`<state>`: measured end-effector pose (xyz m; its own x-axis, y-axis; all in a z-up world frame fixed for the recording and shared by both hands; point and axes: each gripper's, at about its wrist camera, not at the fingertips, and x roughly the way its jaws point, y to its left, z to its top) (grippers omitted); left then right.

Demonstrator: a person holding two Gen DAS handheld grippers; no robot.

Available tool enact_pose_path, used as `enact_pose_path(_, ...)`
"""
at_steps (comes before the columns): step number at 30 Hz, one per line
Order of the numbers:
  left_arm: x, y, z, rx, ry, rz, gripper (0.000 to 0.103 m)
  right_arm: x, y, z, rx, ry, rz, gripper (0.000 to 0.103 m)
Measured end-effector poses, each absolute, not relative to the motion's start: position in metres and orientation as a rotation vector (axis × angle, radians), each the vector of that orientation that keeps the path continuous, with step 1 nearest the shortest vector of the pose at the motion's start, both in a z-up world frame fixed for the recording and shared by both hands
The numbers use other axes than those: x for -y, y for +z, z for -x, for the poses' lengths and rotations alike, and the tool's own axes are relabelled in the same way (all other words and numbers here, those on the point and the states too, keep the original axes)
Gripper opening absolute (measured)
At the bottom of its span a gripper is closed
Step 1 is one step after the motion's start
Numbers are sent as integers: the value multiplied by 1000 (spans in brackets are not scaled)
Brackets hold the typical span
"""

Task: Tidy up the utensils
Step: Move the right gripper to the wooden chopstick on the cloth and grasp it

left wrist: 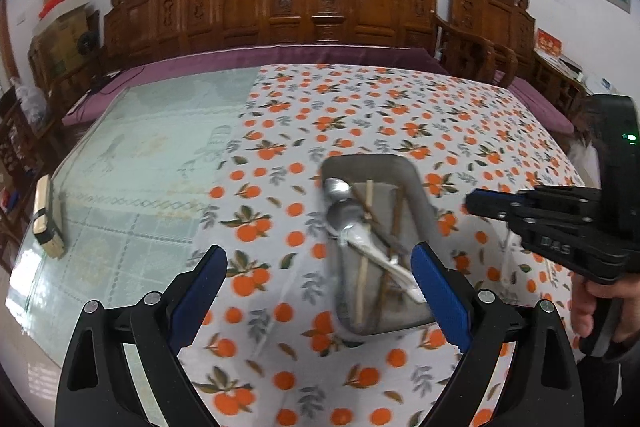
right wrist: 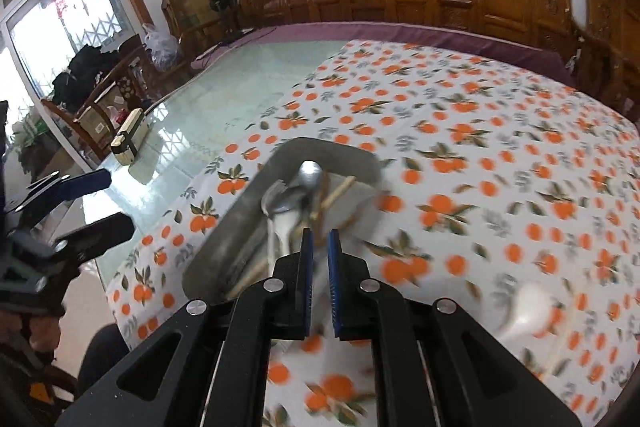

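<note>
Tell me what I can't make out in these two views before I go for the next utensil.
- Tray, right wrist view: near end hidden behind the right gripper.
- Utensils in the tray, both views: blurred and piled, so no sure count of spoons or chopsticks.
- White spoon on the tablecloth, right wrist view: smeared; handle direction unclear.
- Left gripper, left wrist view: its right jaw covers the tray's near right corner.

Wide bare stretches of the orange-print cloth (left wrist: 400, 107) lie open behind and beside the metal tray (left wrist: 416, 187) (crowded with spoons and chopsticks), with only a wooden block (left wrist: 48, 219) on the glass tabletop (left wrist: 140, 147) well left.
</note>
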<state>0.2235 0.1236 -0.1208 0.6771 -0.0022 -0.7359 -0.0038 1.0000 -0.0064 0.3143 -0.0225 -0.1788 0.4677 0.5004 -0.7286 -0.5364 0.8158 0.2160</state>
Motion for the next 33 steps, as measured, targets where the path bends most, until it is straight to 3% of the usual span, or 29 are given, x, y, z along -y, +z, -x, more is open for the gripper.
enact_pose_path(16, -28, -132, -237, -838, -135, -55, 90, 166, -175, -275, -869, 465, 34, 13)
enact_pose_path(18, -19, -135, -239, -839, -148, -52, 90, 178, -180, -274, -879, 446, 32, 21)
enact_pose_path(22, -4, -143, -243, -844, -170, -48, 94, 199, -195, -274, -910, 399, 42, 21)
enact_pose_path(33, 38, -162, -256, -884, -245, -81, 94, 207, -250, -311, -1024, 320, 66, 22)
